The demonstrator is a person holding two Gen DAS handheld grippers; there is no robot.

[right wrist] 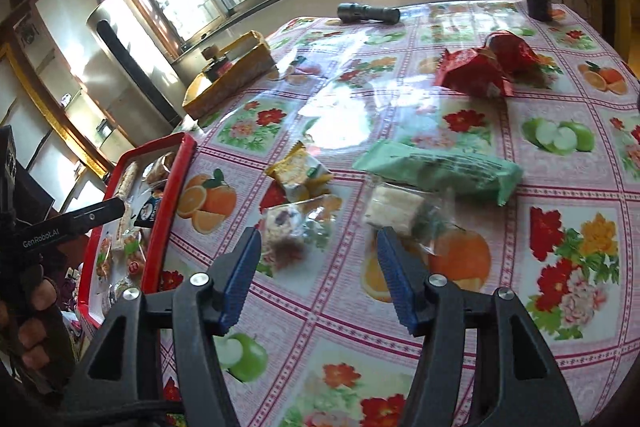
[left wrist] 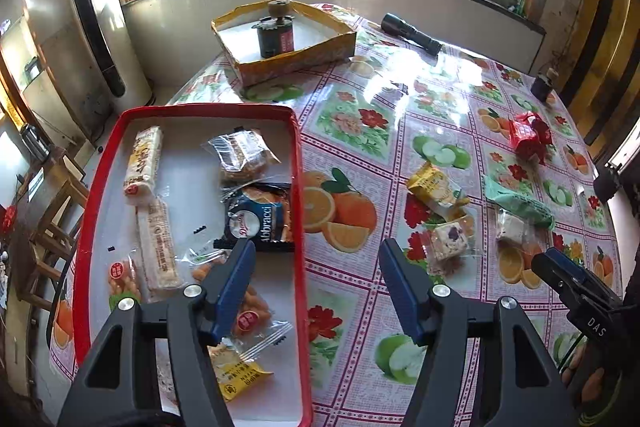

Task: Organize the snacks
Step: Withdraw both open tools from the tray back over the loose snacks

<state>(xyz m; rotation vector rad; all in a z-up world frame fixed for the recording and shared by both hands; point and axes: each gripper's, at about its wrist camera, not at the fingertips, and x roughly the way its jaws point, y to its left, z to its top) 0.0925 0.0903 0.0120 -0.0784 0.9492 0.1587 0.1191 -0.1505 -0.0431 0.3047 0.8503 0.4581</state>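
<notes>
The left gripper (left wrist: 316, 259) is hanging with its jaws released and nothing between them, straddling the right rim of the red tray (left wrist: 298, 163). Inside the tray several snacks are lying: a long rice-cracker bar (left wrist: 144, 167) at about 10 o'clock, a dark blue Abbracci biscuit pack (left wrist: 260, 215) just beside the right wall, and a yellow packet (left wrist: 236, 375) at 6 o'clock.

The right gripper (right wrist: 318, 251) is also standing released and empty (its blue pads are clear of any wrapper), hovering over the fruit-print tablecloth (right wrist: 560, 155). Just ahead of it, at 12 o'clock, two clear-wrapped nougat pieces (right wrist: 394, 209) are resting on the cloth, with a green packet (right wrist: 440, 171) at 1 o'clock, a yellow snack pack (right wrist: 298, 167) at 11 o'clock, and a crumpled red wrapper (right wrist: 476, 71) farther off.
</notes>
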